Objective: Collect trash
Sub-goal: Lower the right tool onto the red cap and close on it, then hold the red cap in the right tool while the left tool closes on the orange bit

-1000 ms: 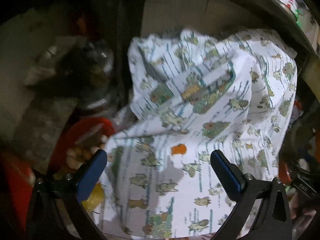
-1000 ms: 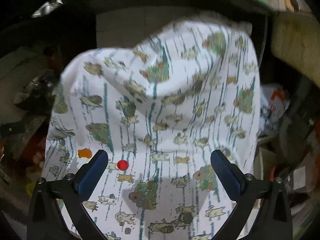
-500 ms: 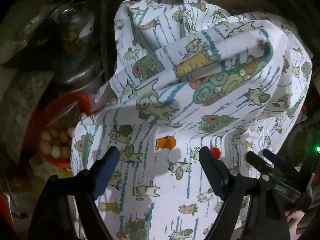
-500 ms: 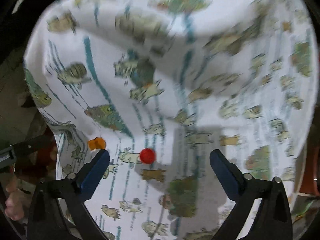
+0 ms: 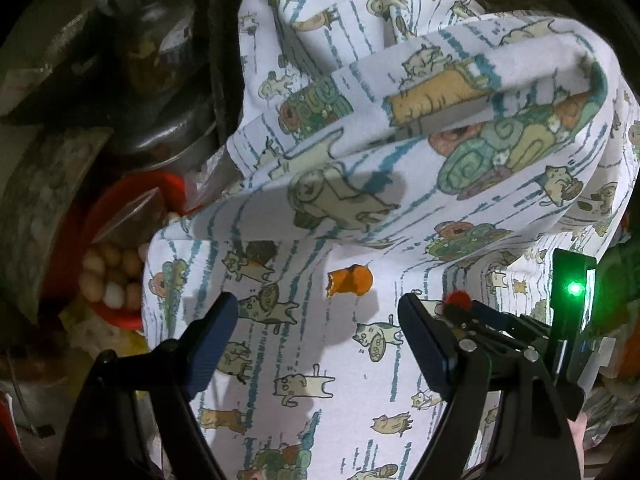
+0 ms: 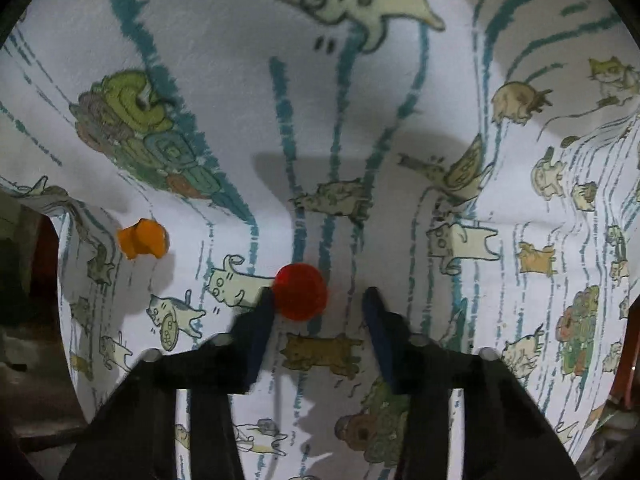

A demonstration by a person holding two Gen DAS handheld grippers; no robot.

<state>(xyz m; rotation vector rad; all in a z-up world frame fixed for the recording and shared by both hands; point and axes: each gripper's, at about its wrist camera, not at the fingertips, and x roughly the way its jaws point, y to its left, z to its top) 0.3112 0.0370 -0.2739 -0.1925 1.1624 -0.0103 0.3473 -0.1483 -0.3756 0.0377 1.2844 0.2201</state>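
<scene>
Right gripper (image 6: 318, 306) jaws just closing around red ball (image 6: 301, 293) on cat-print cloth (image 6: 360, 120), not yet pinching. Left gripper (image 5: 320, 334) spread above orange scrap (image 5: 350, 280) near cloth's middle; next, finish the squeeze.

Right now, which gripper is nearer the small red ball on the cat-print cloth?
Right. The right gripper has the red ball just past its fingertips, against one finger; the left gripper hovers beside it, nearer the orange piece.
</scene>
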